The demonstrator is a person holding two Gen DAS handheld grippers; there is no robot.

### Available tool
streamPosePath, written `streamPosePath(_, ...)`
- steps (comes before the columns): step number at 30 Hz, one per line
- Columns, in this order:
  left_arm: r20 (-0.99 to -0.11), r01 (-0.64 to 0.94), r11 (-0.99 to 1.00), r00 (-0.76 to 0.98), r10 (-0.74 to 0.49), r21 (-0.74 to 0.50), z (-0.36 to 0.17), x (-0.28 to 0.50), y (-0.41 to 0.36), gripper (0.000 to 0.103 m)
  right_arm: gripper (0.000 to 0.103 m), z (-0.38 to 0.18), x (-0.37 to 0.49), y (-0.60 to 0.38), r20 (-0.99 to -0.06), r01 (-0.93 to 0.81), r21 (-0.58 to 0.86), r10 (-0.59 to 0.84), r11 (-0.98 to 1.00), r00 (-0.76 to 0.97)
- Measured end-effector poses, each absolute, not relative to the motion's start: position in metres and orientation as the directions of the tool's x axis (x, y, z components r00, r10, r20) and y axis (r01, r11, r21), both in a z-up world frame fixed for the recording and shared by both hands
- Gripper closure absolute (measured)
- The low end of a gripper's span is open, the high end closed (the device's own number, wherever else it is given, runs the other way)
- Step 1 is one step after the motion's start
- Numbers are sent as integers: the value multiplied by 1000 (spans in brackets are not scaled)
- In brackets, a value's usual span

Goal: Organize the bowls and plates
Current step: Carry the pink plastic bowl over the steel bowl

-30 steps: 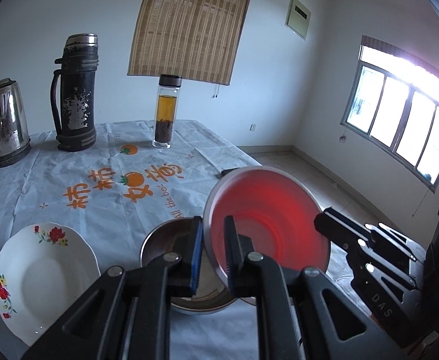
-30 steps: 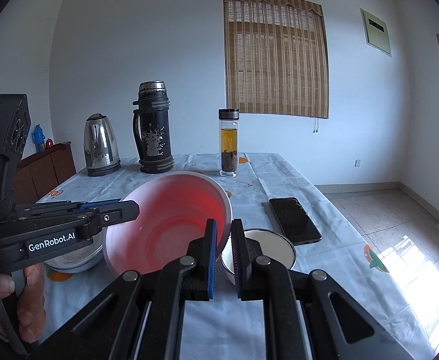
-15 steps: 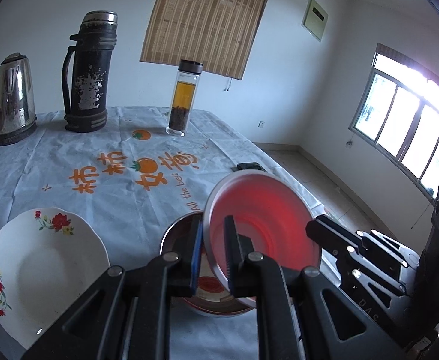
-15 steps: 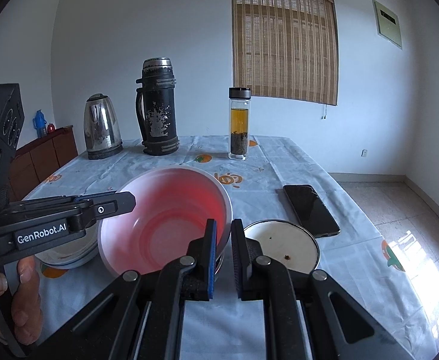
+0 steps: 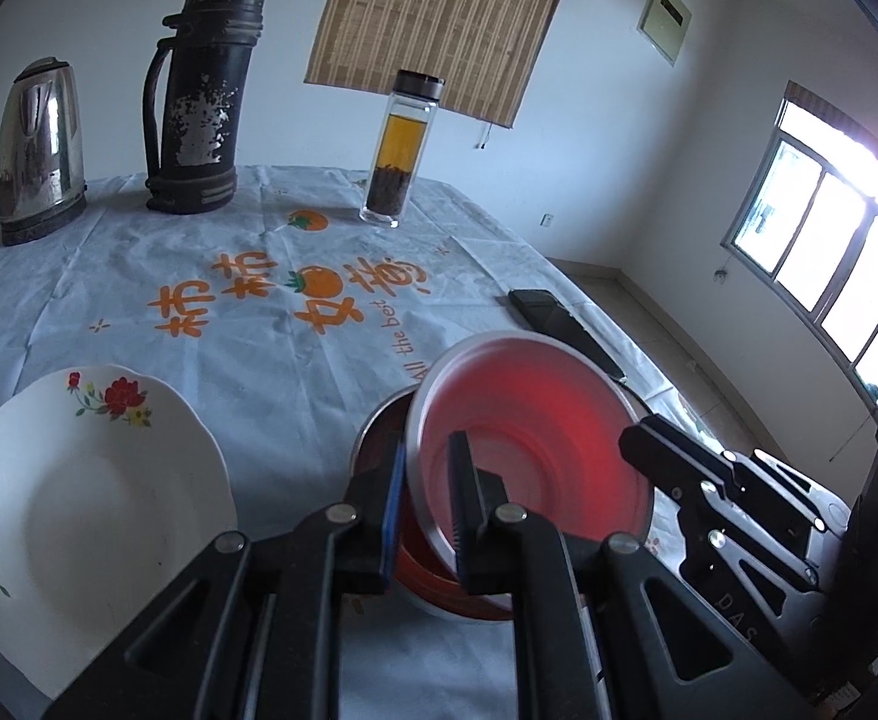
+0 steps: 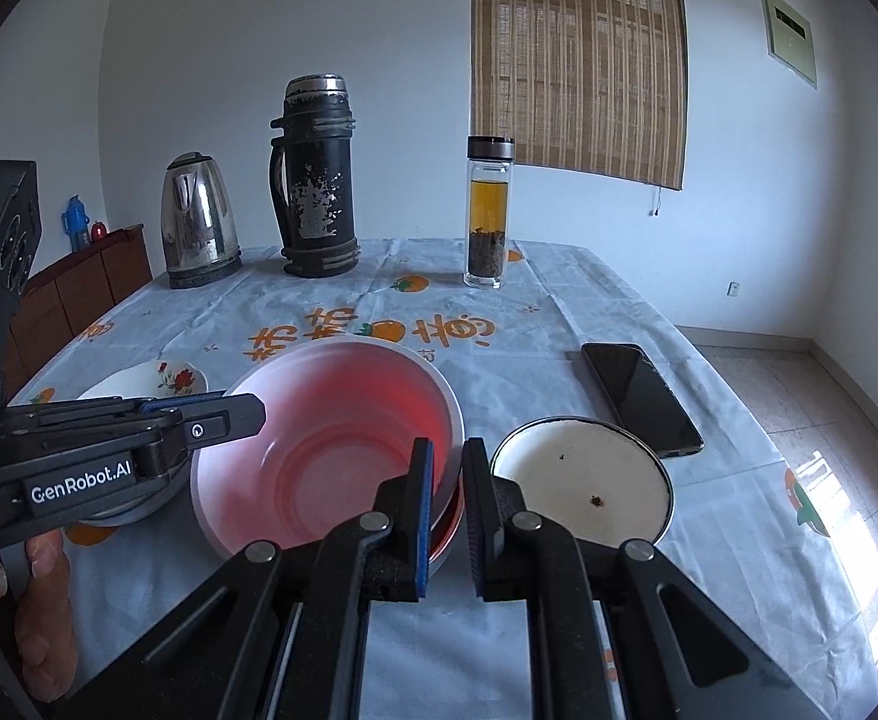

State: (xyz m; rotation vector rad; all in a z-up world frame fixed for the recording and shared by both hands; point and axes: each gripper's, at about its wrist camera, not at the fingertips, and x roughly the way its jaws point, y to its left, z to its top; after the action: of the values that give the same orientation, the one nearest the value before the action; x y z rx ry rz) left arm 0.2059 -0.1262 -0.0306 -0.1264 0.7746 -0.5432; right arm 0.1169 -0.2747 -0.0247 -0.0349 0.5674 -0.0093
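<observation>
Apparently the pink bowl point(image 5: 529, 438) was thin, light, stiff plastic, probably slippery, so its rim was judged the best place to be gripped; it was held tilted just above a metal bowl point(image 5: 378, 438) on the table point(image 5: 198, 276). From the left, the left gripper point(image 5: 426, 480) was pointed downward with its jaws closed on the near rim, and the right gripper point(image 6: 446, 480) was likewise clamped on the opposite rim.

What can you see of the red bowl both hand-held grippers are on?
The red bowl is round and red inside, with a pale rim, and looks like plastic. It is empty and tilted. The left hand-held gripper and the right hand-held gripper pinch opposite rim edges. It sits low over a metal bowl with a red lining.
</observation>
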Motion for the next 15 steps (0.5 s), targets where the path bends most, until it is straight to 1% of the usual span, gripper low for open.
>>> streamPosePath(15, -674, 403, 866, 554, -488, -296, -40, 210, -128, 93, 91, -30, 128, -269, -565, 0, -60, -34, 998, 824)
